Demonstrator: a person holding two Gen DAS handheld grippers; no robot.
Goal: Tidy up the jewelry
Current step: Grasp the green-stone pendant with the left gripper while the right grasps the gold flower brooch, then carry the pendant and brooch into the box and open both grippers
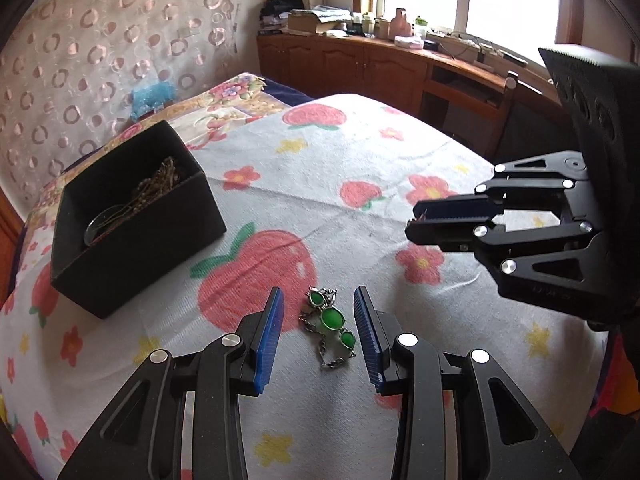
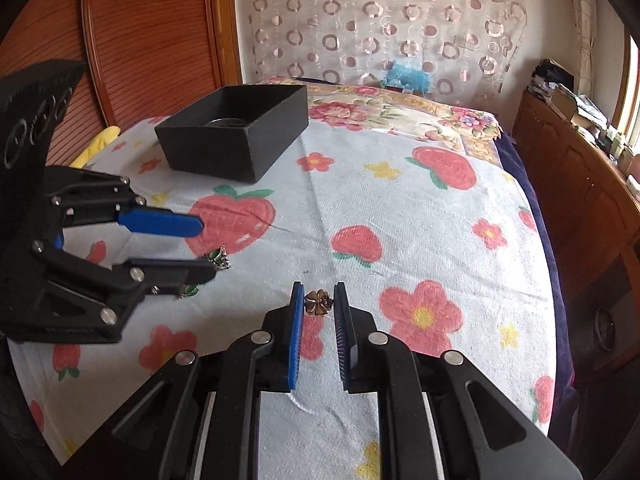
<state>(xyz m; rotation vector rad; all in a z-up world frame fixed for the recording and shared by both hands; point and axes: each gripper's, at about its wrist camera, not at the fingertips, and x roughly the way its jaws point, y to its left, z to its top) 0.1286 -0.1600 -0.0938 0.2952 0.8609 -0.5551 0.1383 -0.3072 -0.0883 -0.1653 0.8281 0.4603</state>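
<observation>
Two grippers are at work over the bed, each lined up on its own piece of jewelry.

Left gripper: jaws wide apart, nothing gripped. The green-stone chain piece lies flat on the strawberry-print sheet between the two blue pads, with clear gaps on both sides. Judged a straddling approach, placed so that closing would catch the stones rather than the loose chain.

Right gripper: jaws narrowed to a small gap, with a bronze flower-shaped piece at the tips. The pads appear to touch or nearly touch it; whether it is firmly held cannot be confirmed. From the left wrist view these fingers look nearly together.

Black box: sits far left of the green piece, open-topped, already containing a brownish chain and a round item. Judged the collection point, within reach of both tools.

Risk noted: the chain may trail or snag on the towelling weave when lifted.
</observation>
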